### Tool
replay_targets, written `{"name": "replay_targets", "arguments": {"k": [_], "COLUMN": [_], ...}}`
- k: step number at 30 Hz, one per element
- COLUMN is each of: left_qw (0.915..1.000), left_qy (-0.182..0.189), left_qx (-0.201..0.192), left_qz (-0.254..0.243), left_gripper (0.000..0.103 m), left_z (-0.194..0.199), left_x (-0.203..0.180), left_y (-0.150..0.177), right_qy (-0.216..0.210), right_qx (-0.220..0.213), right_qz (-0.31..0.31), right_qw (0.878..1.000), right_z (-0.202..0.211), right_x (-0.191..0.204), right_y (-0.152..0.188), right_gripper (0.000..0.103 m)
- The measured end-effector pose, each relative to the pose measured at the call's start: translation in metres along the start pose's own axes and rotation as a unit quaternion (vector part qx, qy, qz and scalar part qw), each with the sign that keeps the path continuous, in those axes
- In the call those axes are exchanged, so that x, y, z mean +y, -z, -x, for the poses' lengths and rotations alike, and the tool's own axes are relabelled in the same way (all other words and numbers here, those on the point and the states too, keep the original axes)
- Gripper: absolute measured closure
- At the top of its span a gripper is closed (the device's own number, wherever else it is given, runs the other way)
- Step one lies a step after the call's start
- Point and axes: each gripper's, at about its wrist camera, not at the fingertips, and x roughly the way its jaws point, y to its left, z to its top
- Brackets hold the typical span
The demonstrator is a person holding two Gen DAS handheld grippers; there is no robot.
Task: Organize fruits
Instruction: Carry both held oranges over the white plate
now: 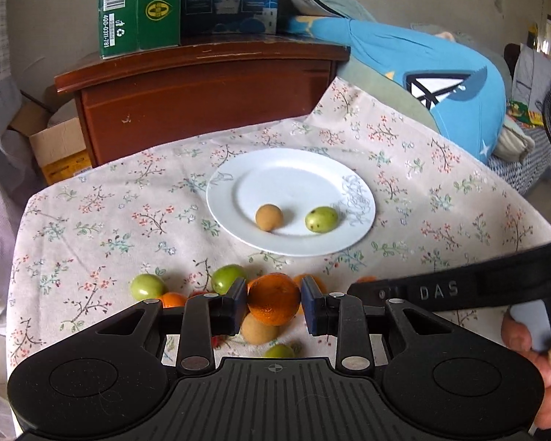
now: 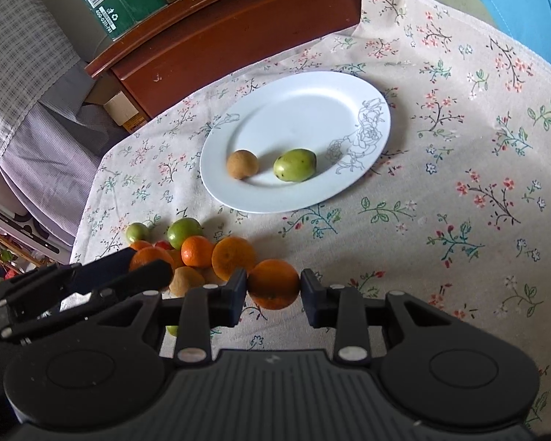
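A white plate (image 1: 238, 169) (image 2: 305, 110) on the flowered cloth holds a brown round fruit (image 1: 269, 217) (image 2: 242, 163) and a green fruit (image 1: 321, 219) (image 2: 295, 165). A pile of oranges (image 2: 197, 250), green fruits (image 1: 147, 286) (image 2: 183, 232) and brown fruits (image 1: 259, 329) lies at the near edge. My left gripper (image 1: 274, 303) has its pads around an orange (image 1: 273, 298), a small gap on the right side. My right gripper (image 2: 274, 288) brackets another orange (image 2: 274, 288), its left pad touching, its right pad just apart.
A brown wooden cabinet (image 1: 202, 99) with a green box (image 1: 136, 7) stands behind the table. A blue cushion (image 1: 440, 73) lies at the back right. The right gripper's finger (image 1: 459, 288) crosses the left wrist view; the left gripper (image 2: 92, 279) shows in the right wrist view.
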Motion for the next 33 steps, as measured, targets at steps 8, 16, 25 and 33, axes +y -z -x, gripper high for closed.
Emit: {"name": "replay_targets", "arguments": {"k": [8, 16, 25, 33], "left_qw": [0.9999, 0.9994, 0.9992, 0.9986], "left_qy": [0.007, 0.018, 0.032, 0.046], "left_qx": [-0.012, -0.017, -0.019, -0.006], "left_qz": [0.004, 0.025, 0.015, 0.026], "left_gripper": [0.074, 0.074, 0.074, 0.074], "left_z": [0.000, -0.005, -0.023, -0.054], "left_x": [0.012, 0.031, 0.037, 0.044], "left_y": [-0.025, -0.046, -0.066, -0.083], "right_qy": [-0.018, -0.042, -0.041, -0.033], "right_qx": [-0.040, -0.075, -0.094, -0.097], "right_qz": [0.011, 0.013, 0.013, 0.001], "right_qw": [0.999, 0.996, 0.995, 0.995], "right_z": [0.014, 0.027, 0.019, 0.001], "right_x": [0.006, 0.007, -0.001, -0.012], "right_y": [-0.010, -0.024, -0.049, -0.074], "right_gripper": [0.071, 0.071, 0.071, 0.071]}}
